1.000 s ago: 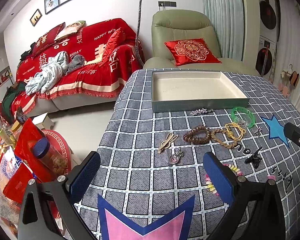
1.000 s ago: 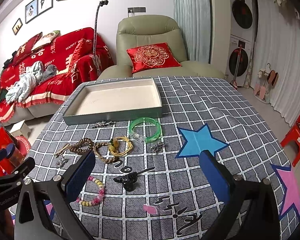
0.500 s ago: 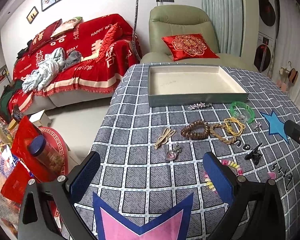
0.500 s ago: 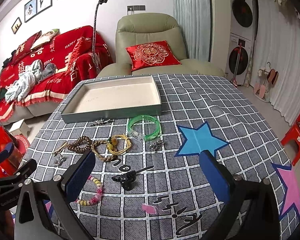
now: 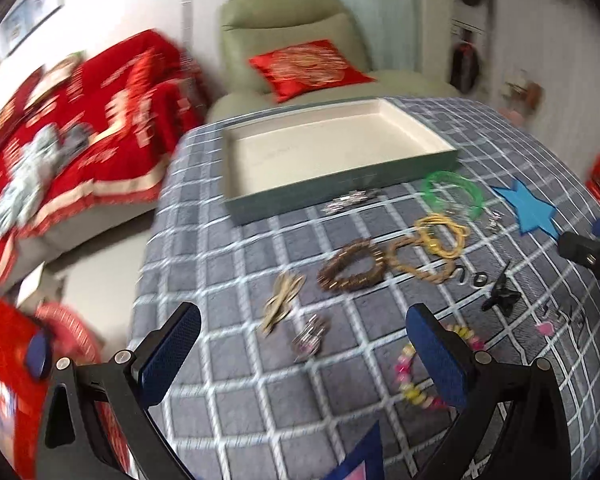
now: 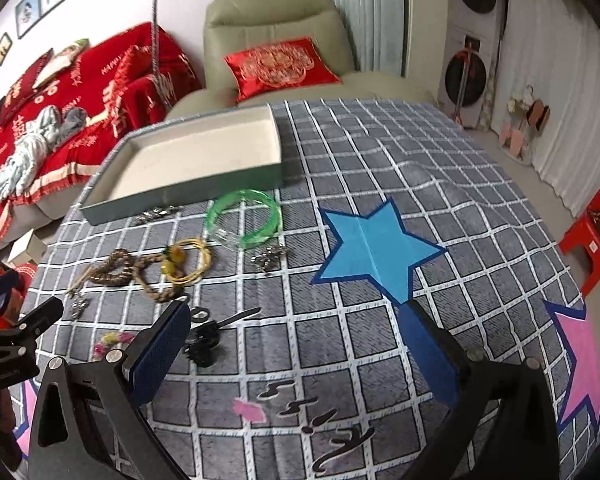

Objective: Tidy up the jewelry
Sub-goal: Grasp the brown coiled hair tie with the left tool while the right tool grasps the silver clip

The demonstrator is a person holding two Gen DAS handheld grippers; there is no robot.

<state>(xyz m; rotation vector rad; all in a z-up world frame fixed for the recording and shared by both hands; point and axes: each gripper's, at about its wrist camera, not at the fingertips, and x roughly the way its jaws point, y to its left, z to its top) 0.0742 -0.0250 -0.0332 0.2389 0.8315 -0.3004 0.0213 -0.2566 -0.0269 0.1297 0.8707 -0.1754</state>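
An empty grey-green tray (image 5: pixel 340 186) (image 6: pixel 188 192) with a cream inside lies at the far side of the checked tablecloth. In front of it lie a silver brooch (image 5: pixel 350 202), a green bangle (image 5: pixel 452 194) (image 6: pixel 244 216), a yellow cord bracelet (image 5: pixel 442 236) (image 6: pixel 188 260), a brown bead bracelet (image 5: pixel 350 270) (image 6: pixel 114 268), a braided rope bracelet (image 5: pixel 416 264), a gold hair clip (image 5: pixel 282 304), a silver pendant (image 5: pixel 310 338), a black claw clip (image 5: pixel 500 298) (image 6: pixel 204 346) and a pastel bead bracelet (image 5: pixel 412 380). My left gripper (image 5: pixel 300 354) is open above the pendant. My right gripper (image 6: pixel 296 352) is open near the claw clip.
A small silver charm (image 6: pixel 268 258) lies by the blue star print (image 6: pixel 374 246). A green armchair (image 6: pixel 276 40) and a red-covered sofa (image 6: pixel 60 96) stand behind the table. A red stool (image 6: pixel 592 236) is on the right. Red snack bags (image 5: pixel 4 380) lie on the floor at the left.
Both grippers have moved forward and tilted, so the jewelry looks nearer. The left wrist view is now motion-blurred. No item has been moved or gripped.
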